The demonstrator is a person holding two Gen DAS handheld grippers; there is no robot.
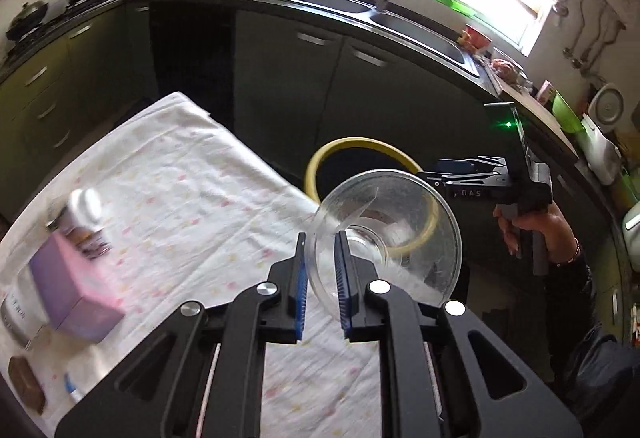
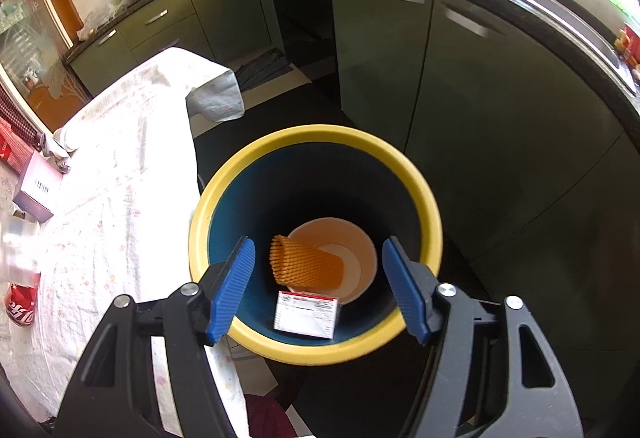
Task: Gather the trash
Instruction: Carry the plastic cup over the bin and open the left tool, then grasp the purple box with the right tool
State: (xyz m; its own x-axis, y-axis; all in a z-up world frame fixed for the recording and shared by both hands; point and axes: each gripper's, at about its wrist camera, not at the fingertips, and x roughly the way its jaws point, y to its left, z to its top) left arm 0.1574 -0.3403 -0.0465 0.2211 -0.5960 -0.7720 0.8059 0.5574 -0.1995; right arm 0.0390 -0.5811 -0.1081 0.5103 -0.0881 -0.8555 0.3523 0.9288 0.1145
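Note:
My left gripper (image 1: 321, 242) is shut on the rim of a clear plastic dome lid (image 1: 420, 206), held tilted in the air past the table's edge, in front of the yellow-rimmed bin (image 1: 352, 142). My right gripper (image 2: 318, 244) stands open over the bin (image 2: 312, 132) with nothing between its fingers. Inside the bin lie an orange foam net (image 2: 304, 264), a paper bowl (image 2: 360, 250) and a small white box (image 2: 306, 314). In the left wrist view the right gripper (image 1: 440, 172) and the hand (image 1: 536, 226) holding it show at the right of the bin.
The table under a white patterned cloth (image 1: 180, 178) carries a pink box (image 1: 72, 286), a white-capped bottle (image 1: 84, 214) and a brown block (image 1: 26, 382). A red can (image 2: 22, 304) lies at the table's left. Dark kitchen cabinets (image 2: 500, 110) and a sink counter (image 1: 400, 18) stand behind the bin.

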